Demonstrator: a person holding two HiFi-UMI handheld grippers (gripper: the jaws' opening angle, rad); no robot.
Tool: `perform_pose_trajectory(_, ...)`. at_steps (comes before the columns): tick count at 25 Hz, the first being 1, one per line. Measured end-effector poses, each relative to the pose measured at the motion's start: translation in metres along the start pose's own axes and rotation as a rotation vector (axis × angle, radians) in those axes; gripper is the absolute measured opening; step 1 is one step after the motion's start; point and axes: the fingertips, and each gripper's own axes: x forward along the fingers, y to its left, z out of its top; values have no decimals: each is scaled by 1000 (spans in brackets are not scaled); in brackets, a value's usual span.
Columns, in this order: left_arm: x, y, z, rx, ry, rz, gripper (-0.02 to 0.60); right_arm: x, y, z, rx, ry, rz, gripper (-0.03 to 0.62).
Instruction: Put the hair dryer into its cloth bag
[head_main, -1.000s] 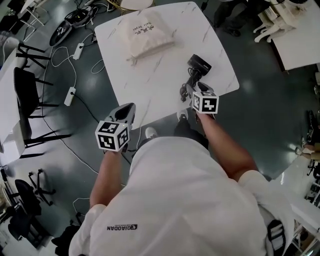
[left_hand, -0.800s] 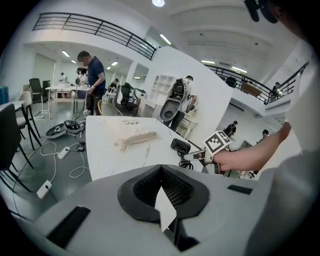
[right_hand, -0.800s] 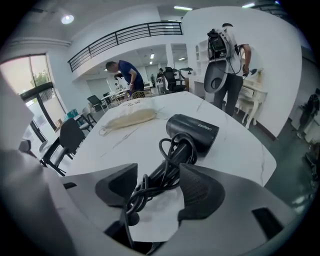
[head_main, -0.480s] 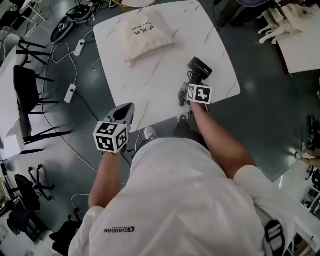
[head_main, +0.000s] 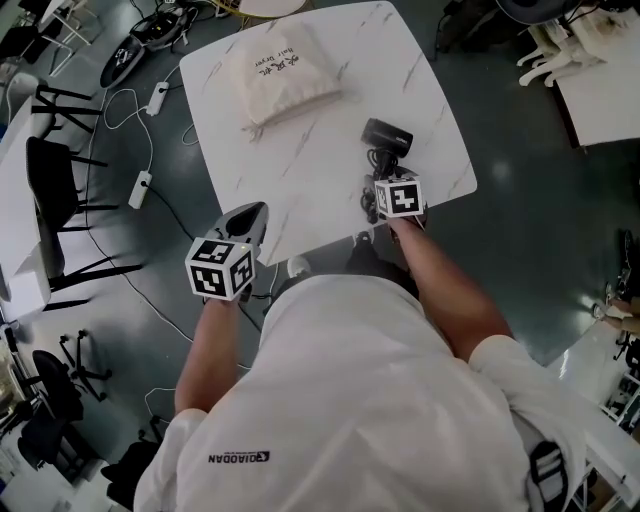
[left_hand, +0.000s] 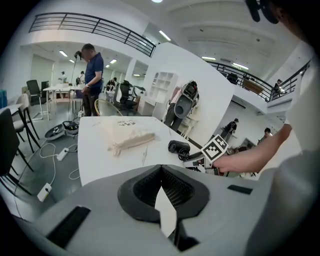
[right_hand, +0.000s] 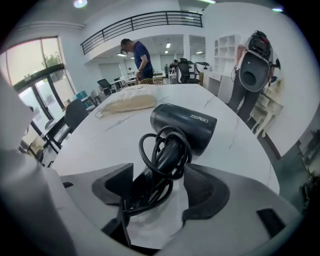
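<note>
A black hair dryer (head_main: 385, 138) lies near the right edge of the white marble table (head_main: 300, 170), its cord coiled around the handle (right_hand: 167, 150). My right gripper (right_hand: 159, 174) is open wide, tilted down over it. The handle and cord lie between its jaws, and the pads do not press on them. The cream cloth bag (head_main: 285, 78) lies flat at the table's far side, also visible in the right gripper view (right_hand: 127, 103) and the left gripper view (left_hand: 127, 140). My left gripper (left_hand: 161, 171) is shut and empty, off the table's near left edge (head_main: 250, 215).
A person (left_hand: 92, 75) stands beyond the table's far end. Black chairs (head_main: 55, 190) and power strips with cables (head_main: 142, 188) are on the floor to the left. Another white table (head_main: 600, 70) stands at the upper right.
My right gripper has come down closer over the hair dryer's handle. My left gripper has drifted slightly by the table's near left edge and stays shut.
</note>
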Motion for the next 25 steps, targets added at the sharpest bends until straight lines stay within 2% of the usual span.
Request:
perform_pose_trajectory(5,19,-13,13,13,2,-13,26,-6,-19,-9,-110,-4,-15,310)
perform_pose_trajectory(11,37,-22,24,23,19,5,26,-1,-38,-20,-108,14,10,319)
perform_pose_trajectory(15,50,-14,39,39,11,63,26,10,-37,-18,-175,18,72,316)
perform_pose_trajectory(21,75,3,58,91,7,161,26,17,-42,-21,-206,34,150,257)
perform_pose_trajectory(25,87,-2,67,112,16,203,26,6,-45,-17,-213,5,250,236)
